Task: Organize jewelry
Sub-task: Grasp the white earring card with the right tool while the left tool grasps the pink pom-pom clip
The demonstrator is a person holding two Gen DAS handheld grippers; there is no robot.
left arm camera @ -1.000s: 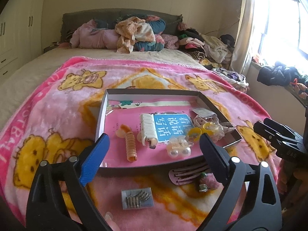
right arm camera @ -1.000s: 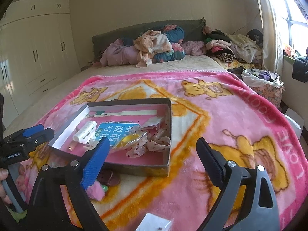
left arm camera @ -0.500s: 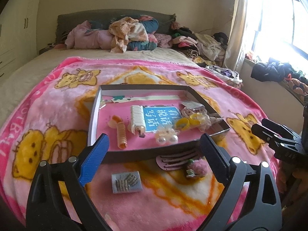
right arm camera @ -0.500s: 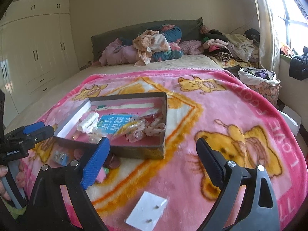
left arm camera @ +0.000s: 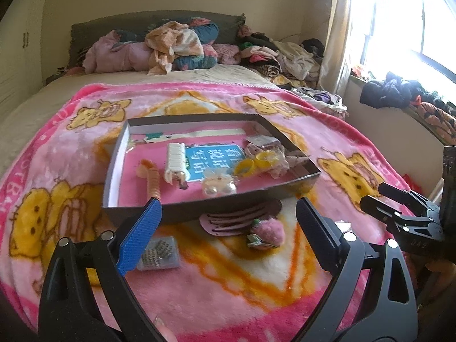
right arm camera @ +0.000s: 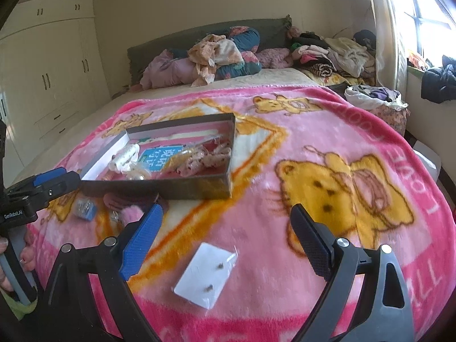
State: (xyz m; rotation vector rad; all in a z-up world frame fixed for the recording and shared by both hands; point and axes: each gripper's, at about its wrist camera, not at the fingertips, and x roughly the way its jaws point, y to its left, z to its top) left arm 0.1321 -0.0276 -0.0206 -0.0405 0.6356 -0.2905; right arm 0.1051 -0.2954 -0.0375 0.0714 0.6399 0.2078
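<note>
A shallow dark box (left arm camera: 216,205) (right arm camera: 199,189) lies on the pink bear blanket and holds hair clips, a pearl piece (left arm camera: 219,186) and yellow rings (left arm camera: 256,162). In front of it lie a pink comb clip (left arm camera: 239,218), a pink pom-pom clip (left arm camera: 268,232) and a small clear case of pins (left arm camera: 158,253). A white earring card (right arm camera: 206,273) lies nearer. My left gripper (left arm camera: 228,236) is open and empty above the comb clip. My right gripper (right arm camera: 225,242) is open and empty above the earring card.
The blanket (left arm camera: 228,285) covers a bed with piled clothes (left arm camera: 176,45) at the headboard. More clothes heap at the right by the window (right arm camera: 342,54). White wardrobes (right arm camera: 51,71) stand at the left. Each gripper shows at the edge of the other's view.
Both grippers have drawn back from the box, so it looks farther off. The comb clip, pom-pom clip, pin case and earring card have come into fuller view. Both stay open.
</note>
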